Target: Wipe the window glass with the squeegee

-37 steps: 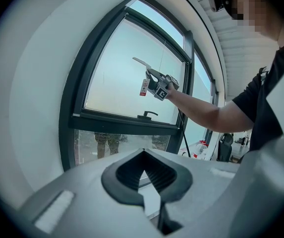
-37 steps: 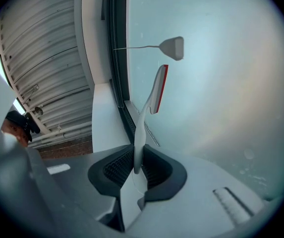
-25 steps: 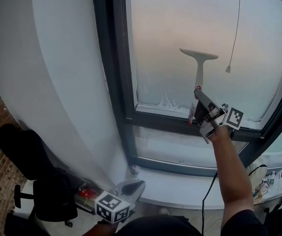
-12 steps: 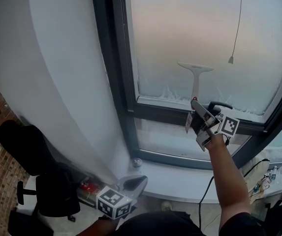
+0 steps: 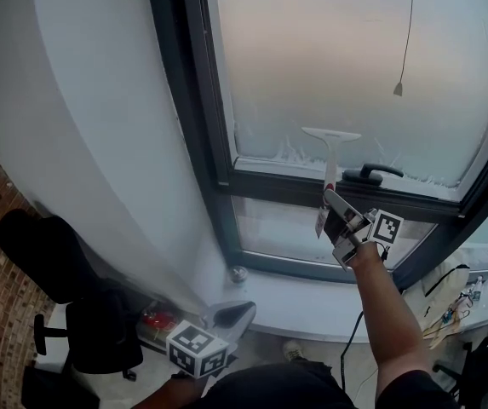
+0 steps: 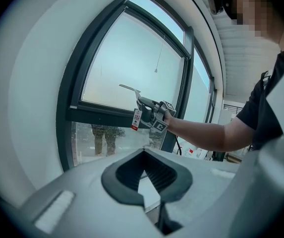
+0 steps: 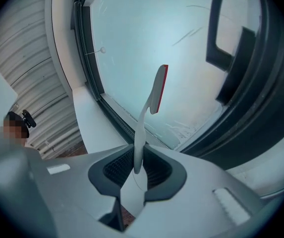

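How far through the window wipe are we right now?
Looks done: the window glass above the squeegee shows no streaks. In hand: the right gripper is shut on the squeegee's handle, blade low on the pane. Remaining: white residue lines the pane's bottom edge beside the blade. The left gripper hangs low, shut and empty.

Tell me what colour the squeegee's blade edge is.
Red, running along the white squeegee; it shows best in the right gripper view.
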`<state>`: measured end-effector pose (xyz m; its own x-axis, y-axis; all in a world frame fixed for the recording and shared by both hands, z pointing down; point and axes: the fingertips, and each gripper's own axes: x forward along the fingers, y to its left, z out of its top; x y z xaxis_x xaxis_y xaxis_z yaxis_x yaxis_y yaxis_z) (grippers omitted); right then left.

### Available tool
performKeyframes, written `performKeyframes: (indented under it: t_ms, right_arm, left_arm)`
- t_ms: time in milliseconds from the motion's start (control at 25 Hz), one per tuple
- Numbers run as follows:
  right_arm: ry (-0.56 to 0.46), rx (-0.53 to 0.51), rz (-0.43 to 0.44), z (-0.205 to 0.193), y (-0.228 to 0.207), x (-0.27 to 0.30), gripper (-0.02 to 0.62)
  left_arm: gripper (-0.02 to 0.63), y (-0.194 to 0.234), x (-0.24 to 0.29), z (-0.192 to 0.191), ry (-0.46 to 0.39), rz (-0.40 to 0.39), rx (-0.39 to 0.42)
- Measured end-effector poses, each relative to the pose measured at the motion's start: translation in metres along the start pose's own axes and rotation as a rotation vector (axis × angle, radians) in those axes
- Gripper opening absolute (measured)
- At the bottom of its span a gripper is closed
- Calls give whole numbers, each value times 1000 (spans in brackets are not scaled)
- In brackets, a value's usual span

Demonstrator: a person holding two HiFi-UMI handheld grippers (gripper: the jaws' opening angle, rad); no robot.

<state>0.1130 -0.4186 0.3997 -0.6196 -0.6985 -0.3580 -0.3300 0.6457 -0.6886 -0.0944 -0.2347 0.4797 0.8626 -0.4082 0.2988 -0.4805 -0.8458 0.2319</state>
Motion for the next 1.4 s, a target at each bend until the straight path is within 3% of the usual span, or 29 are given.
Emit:
performKeyframes:
  t_ms: [440,840,1400]
  right_arm:
    - [-11,120,-45,-41,-46,-31,81]
    - [-25,169,-66,-59,-68,-43,80]
    - [-15,159,-104,-61,-70,-44,80]
  left_arm:
    - [0,-2,3,-5,10,2,-10]
    - [0,-1,4,-6,9,8,-16]
    - [0,0,-5,-5,-11,-1,-12]
